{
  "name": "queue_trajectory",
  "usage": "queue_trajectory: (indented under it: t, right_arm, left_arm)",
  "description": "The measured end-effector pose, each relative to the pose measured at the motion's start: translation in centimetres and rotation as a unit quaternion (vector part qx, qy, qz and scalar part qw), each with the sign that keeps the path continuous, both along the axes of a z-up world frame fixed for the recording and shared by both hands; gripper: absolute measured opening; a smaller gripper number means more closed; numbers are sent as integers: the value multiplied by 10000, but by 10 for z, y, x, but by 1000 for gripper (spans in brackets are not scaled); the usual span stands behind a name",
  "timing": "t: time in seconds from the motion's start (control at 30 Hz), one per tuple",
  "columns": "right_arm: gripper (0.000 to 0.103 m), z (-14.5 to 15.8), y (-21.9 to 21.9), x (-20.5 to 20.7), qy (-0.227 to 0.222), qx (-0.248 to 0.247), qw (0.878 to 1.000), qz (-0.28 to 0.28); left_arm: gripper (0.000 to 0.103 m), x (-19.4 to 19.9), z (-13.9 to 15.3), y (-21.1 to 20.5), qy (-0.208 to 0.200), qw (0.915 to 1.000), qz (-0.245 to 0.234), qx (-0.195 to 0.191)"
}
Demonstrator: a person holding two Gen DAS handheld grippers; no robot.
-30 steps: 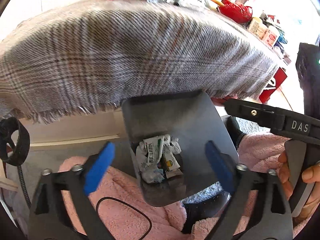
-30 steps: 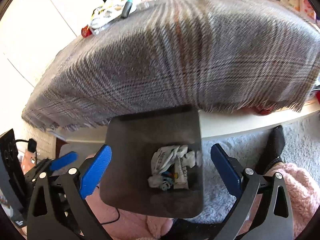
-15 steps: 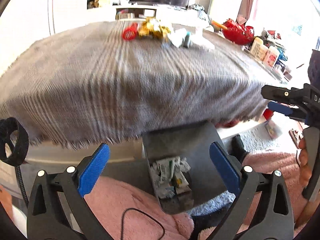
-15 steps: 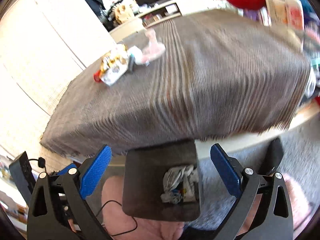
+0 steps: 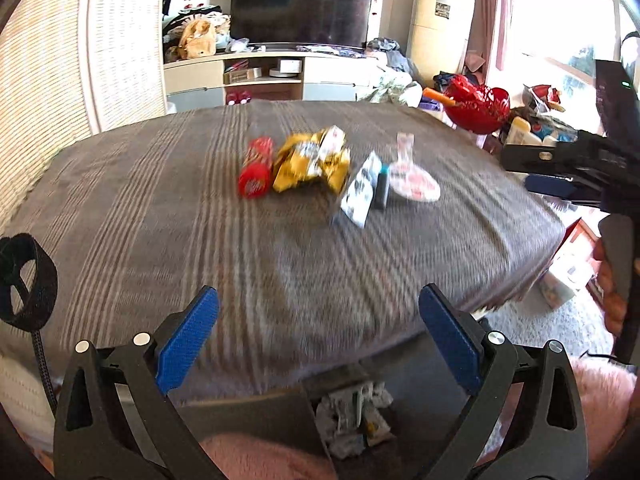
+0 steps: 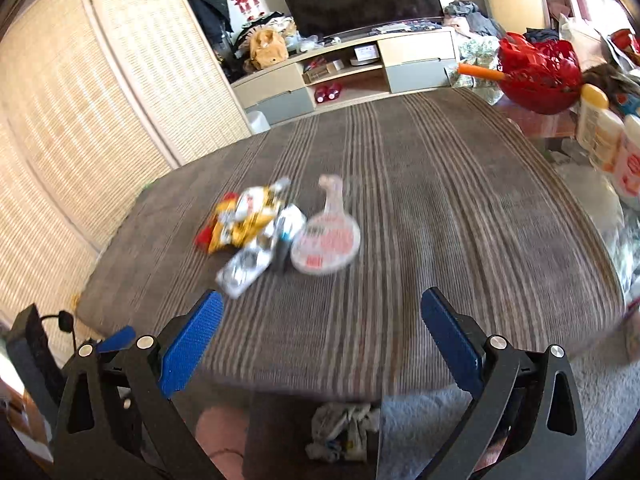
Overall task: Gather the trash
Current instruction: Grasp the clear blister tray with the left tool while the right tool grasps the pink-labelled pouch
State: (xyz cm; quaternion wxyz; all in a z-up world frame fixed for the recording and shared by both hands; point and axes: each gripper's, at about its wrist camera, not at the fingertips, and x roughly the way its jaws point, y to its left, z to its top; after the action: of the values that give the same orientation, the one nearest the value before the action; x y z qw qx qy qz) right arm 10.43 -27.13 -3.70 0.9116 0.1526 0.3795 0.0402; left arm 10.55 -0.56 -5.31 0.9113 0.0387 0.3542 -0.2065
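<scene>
Nearest, at 6 o'clock in both wrist views: a dark bin (image 5: pixel 420 392) below the counter's near edge, crumpled white wrappers (image 5: pixel 352 412) lying in its bottom. Judged placement — tucked under the edge so each piece has a short drop from counter to bin.

Left hand-held gripper (image 5: pixel 318 340): blue pads spread wide, nothing between them, poised over the near edge. Right hand-held gripper (image 6: pixel 322 342): likewise fully spread and empty. Both look staged for a reach toward the pile — no contact yet.

The counter (image 5: pixel 160 208) carries a grey-brown striped cloth. Remaining trash sits in one cluster at about 12 o'clock, mid-counter, well apart from both grippers. Left to right in the left wrist view:
- red wrapper (image 5: pixel 255 168), roughly cylindrical, lying on its side
- crumpled yellow bag (image 5: pixel 310 162), touching the red one
- silver-white pouch (image 5: pixel 360 190), flat, partly raised
- small dark object (image 5: pixel 382 184), blurred — cannot identify
- flat round pink-and-white pack (image 5: pixel 414 180) with a narrow neck pointing away

All light, thin, crushable; motion blur hides print.

Farther, at 2 o'clock: red bowl (image 5: pixel 476 110). At 12 o'clock, far: television (image 5: pixel 300 10) on a low cabinet.
</scene>
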Motion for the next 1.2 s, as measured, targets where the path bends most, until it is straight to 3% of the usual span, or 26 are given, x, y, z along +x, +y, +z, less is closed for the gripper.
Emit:
queue_trajectory:
  t: [0.3, 0.43, 0.53, 0.57, 0.77, 0.93, 1.0, 1.07, 1.13, 1.2]
  right_arm:
    - [100, -17, -9, 73, 336, -186, 9990, -221]
    - [99, -26, -9, 91, 342, -5, 9992, -184]
    - [84, -30, -4, 102, 365, -66, 9993, -41]
    - [75, -32, -2, 104, 387, -68, 9992, -8]
    - [40, -41, -2, 112, 480, 3, 9988, 7]
    - [36, -46, -2, 114, 583, 117, 9982, 117]
    - [25, -47, 2, 114, 590, 97, 9981, 152]
    - [20, -47, 4, 117, 582, 51, 9981, 173]
    - [18, -47, 6, 118, 582, 25, 9981, 195]
    - [8, -46, 7, 118, 566, 19, 9982, 209]
  left_arm:
    - [95, 61, -5, -24, 124, 9995, -62, 298]
    - [92, 79, -11, -29, 225, 9994, -62, 248]
    - [80, 87, -16, -33, 286, 9992, -158, 214]
    - [74, 90, -17, -34, 296, 9992, -186, 214]
    - [56, 95, -23, -46, 319, 9982, -463, 216]
    - [55, 96, -27, -56, 380, 9971, -619, 208]
    - [54, 96, -28, -61, 391, 9968, -662, 219]
    - [42, 94, -31, -66, 412, 9962, -725, 263]
    - [36, 93, -33, -70, 466, 9954, -783, 280]
    - [33, 91, -34, -74, 466, 9950, -815, 336]
